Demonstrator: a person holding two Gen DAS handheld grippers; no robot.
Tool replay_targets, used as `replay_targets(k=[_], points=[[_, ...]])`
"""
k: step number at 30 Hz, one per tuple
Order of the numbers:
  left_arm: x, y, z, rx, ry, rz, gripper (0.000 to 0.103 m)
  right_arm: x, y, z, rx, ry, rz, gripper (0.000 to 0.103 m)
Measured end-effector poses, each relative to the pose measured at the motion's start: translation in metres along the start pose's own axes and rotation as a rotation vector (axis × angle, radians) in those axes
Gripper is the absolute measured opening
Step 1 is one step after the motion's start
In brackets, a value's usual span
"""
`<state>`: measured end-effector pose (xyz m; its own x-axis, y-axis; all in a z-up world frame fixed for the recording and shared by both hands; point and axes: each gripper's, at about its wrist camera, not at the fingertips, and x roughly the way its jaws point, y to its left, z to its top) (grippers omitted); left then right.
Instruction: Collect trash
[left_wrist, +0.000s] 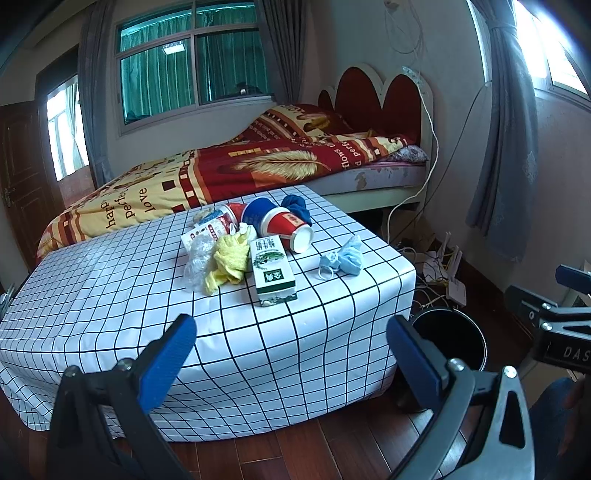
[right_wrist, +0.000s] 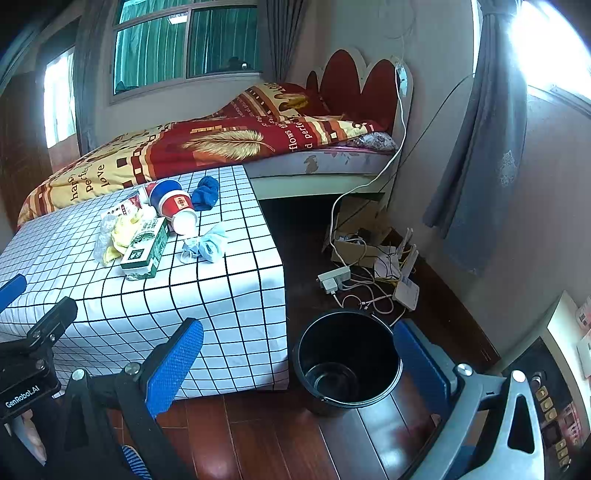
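Trash lies on a low table (left_wrist: 110, 295) (right_wrist: 229, 295) with a white grid cloth: a green-and-white milk carton (left_wrist: 273, 273) (right_wrist: 146, 247), a red-and-blue paper cup (left_wrist: 291, 229) (right_wrist: 177, 210) on its side, a crumpled blue face mask (left_wrist: 343, 260) (right_wrist: 207, 245), a yellow cloth (left_wrist: 229, 262) (right_wrist: 122, 232), clear plastic wrap (left_wrist: 197, 262) (right_wrist: 101, 240), a red-and-white wrapper (left_wrist: 214, 225) and a dark blue sock (left_wrist: 297, 206) (right_wrist: 206, 194). A black bucket (right_wrist: 347, 362) (left_wrist: 454, 336) stands empty on the floor right of the table. My left gripper (left_wrist: 291, 332) is open, short of the table's near edge. My right gripper (right_wrist: 299, 343) is open above the bucket's near side.
A bed (left_wrist: 236, 166) with a red-and-yellow quilt runs behind the table. A power strip (right_wrist: 334, 277), cables, a router (right_wrist: 406, 288) and a cardboard box (right_wrist: 358, 229) clutter the wooden floor by the wall. Grey curtains (right_wrist: 476, 147) hang at right.
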<state>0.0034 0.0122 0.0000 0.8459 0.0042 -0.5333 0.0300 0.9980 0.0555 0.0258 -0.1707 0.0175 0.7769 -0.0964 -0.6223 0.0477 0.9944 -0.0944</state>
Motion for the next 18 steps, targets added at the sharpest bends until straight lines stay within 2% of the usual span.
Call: replay_targets(k=[18], points=[[0.0014, -0.0023, -0.0046, 0.005, 0.007, 0.003, 0.103, 0.0008, -0.0019, -0.0032, 0.003, 0.005, 0.002, 0.103]])
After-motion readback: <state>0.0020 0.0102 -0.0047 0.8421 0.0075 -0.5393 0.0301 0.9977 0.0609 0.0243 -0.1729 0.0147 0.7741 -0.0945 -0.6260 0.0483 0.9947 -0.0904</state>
